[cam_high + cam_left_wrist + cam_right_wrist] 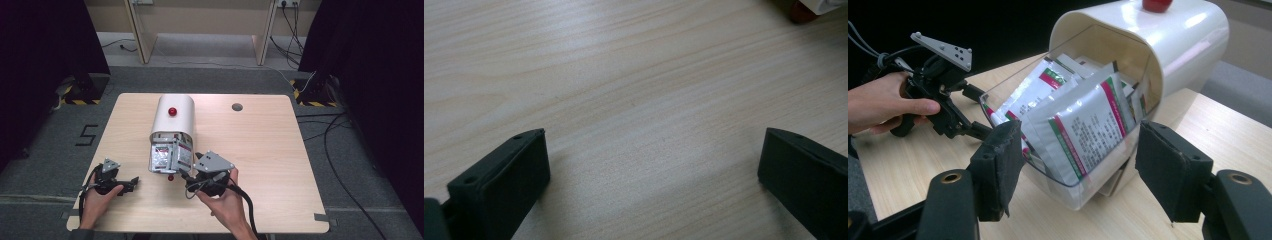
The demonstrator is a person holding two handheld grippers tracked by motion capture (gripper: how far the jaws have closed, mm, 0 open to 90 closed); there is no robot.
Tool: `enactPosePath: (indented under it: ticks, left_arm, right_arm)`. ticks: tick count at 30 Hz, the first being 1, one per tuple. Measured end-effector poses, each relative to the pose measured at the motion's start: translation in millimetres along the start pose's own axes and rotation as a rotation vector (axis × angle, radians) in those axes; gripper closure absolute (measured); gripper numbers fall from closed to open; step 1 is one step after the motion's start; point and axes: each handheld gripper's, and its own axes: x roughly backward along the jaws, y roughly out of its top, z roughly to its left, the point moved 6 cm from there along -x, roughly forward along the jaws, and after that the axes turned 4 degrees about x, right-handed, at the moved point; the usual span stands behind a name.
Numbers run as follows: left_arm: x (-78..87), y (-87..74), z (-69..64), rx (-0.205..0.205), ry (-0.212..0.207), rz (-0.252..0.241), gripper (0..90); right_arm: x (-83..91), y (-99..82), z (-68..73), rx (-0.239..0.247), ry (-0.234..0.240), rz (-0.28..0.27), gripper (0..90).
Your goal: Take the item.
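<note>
A white round-topped dispenser [172, 120] with a red knob [172, 111] lies on the wooden table [260, 165]. Its clear front bin [1068, 185] is tipped open and holds several white sachets [1088, 130] with red and green print. My right gripper [1079, 131] is at the bin's front, one jaw on each side of it. I see a gap at the right pad, so it reads as open. In the high view the right gripper [186, 173] points at the bin [170, 157]. My left gripper [656, 132] rests on the table, open and empty, left of the dispenser [134, 182].
A small red knob [801, 10] on the bin's front edge lies just beyond my left gripper. The table has a round cable hole [237, 107] at the back right. Black curtains stand on both sides and cables lie on the floor at the right.
</note>
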Motion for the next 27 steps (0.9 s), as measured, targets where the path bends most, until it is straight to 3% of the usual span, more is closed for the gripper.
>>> enactPosePath:
  ticks: [4,11,20,27]
  left_arm:
    - [0.1,0.0,0.1,-0.001,0.001,0.001,0.0]
    - [0.0,0.0,0.1,-0.001,0.0,0.001,0.0]
    - [0.0,0.0,0.1,-0.001,0.0,0.001,0.0]
    - [-0.1,0.0,0.0,0.0,0.0,-0.002,0.0]
  right_arm:
    - [-8.5,2.4,5.4,0.006,0.023,0.004,36.8]
    - [-21.9,3.4,9.8,0.021,0.021,0.023,36.8]
    - [-41.3,4.9,7.7,0.049,-0.023,0.059,39.0]
    - [-41.0,2.2,0.4,0.051,-0.056,0.068,45.7]
